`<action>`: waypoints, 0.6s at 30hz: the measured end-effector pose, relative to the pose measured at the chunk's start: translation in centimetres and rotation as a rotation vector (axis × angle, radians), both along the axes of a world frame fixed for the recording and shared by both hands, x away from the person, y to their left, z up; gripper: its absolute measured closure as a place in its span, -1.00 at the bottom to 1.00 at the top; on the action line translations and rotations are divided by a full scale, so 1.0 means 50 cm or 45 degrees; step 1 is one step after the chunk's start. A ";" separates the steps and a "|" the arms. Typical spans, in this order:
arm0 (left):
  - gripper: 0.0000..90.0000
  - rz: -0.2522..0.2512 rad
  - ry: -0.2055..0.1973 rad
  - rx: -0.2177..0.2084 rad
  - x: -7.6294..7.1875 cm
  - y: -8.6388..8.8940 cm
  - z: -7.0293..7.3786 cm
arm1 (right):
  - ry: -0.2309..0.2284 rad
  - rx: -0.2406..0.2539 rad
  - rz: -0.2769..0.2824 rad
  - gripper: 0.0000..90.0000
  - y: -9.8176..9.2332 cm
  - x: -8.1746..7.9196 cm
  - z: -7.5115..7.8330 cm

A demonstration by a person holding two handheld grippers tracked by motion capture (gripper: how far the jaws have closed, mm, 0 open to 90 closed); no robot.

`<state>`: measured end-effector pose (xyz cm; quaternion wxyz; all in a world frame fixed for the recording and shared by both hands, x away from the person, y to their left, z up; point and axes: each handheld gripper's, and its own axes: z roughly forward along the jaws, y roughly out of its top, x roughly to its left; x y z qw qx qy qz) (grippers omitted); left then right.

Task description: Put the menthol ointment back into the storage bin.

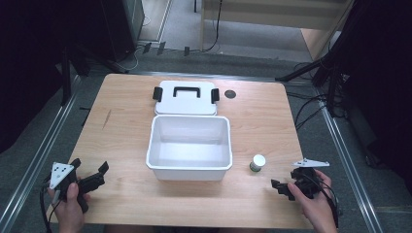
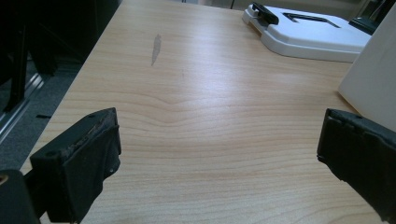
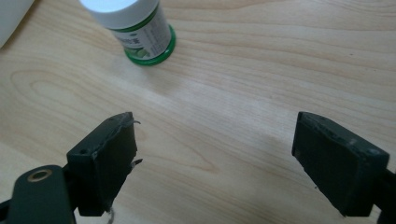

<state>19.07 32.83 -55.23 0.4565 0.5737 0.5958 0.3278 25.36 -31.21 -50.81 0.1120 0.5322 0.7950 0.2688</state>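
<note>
On the table (image 1: 126, 141), near the front-right corner, a small bottle (image 1: 257, 163) with a white cap and green label is seen standing upright, just right of the white bin (image 1: 189, 167) and apart from it. Right gripper (image 1: 286, 187) is held in a hand (image 1: 316, 204) near the front edge, jaws spread wide, nothing between them; in the right gripper view the bottle (image 3: 140, 32) is seen ahead of the left jaw, not touched. Left gripper (image 1: 92, 174) is held at the front-left corner, jaws likewise spread and empty, pointed across bare wood toward the bin wall (image 2: 373, 79). Bin is seen open and empty at table centre. Its lid (image 1: 185, 97), with 1 black handle and 2 black latches, is laid flat just behind the bin. A dark round mark (image 1: 230, 94) is seen right of the lid.
</note>
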 end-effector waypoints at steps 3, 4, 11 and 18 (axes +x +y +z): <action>-1.00 -0.005 -0.001 -0.005 0.000 0.001 0.000 | 0.058 -0.064 0.031 -0.68 0.011 0.011 0.016; -1.00 -0.005 0.000 -0.006 0.000 0.001 0.000 | 0.068 -0.078 0.042 -0.68 0.014 0.013 0.020; -1.00 -0.011 -0.001 -0.006 0.000 0.001 0.000 | 0.212 -0.221 0.170 -0.67 0.048 0.035 0.037; -1.00 -0.016 0.000 -0.011 0.000 0.001 0.000 | 0.341 -0.377 0.281 -0.68 0.083 0.055 0.047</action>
